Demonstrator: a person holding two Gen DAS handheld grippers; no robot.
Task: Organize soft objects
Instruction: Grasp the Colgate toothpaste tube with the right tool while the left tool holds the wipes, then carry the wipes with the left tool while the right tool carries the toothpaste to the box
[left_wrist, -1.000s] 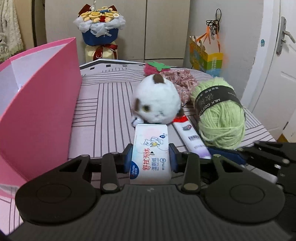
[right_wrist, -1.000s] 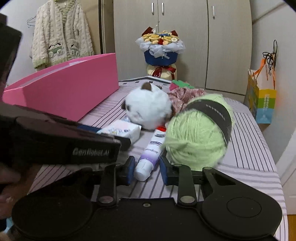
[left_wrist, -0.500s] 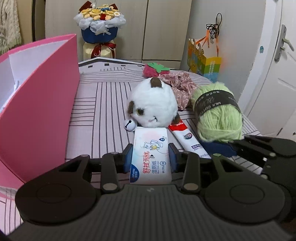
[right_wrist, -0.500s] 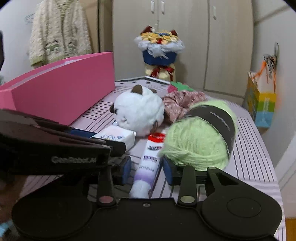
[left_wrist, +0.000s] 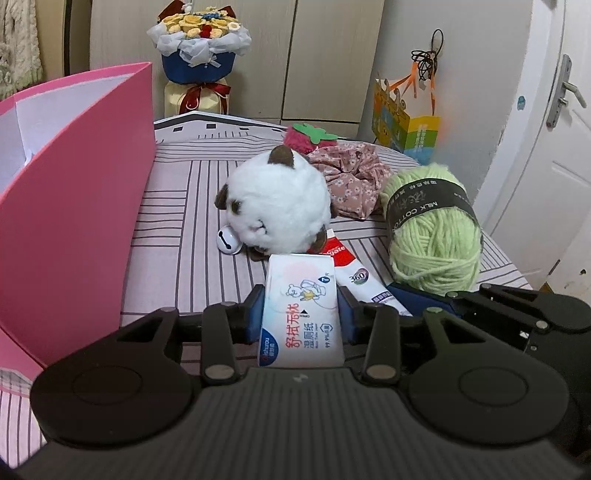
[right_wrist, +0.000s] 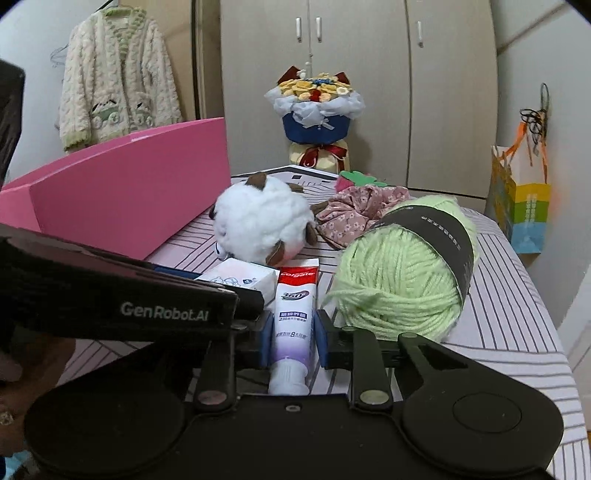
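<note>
My left gripper (left_wrist: 301, 308) is shut on a white pack of wet wipes (left_wrist: 301, 314), which lies in front of a white plush toy (left_wrist: 277, 203). My right gripper (right_wrist: 291, 334) has its pads against both sides of a toothpaste tube (right_wrist: 295, 306), so it is shut on the tube. A green yarn ball (right_wrist: 402, 266) sits just right of the tube. A pink floral scrunchie (left_wrist: 351, 177) and a red plush strawberry (left_wrist: 306, 136) lie behind the toy. The pink box (left_wrist: 74, 206) stands open at the left.
Everything rests on a pink striped table (left_wrist: 177, 229). A flower bouquet (left_wrist: 199, 55) stands past the far edge, before cupboards. A colourful paper bag (right_wrist: 521, 203) hangs at the right wall. The left gripper's body (right_wrist: 110, 295) crosses the right wrist view at the left.
My right gripper has slid forward around the toothpaste tube and closed on it. My left gripper keeps its hold on the wipes pack, and its view has shifted a little.
</note>
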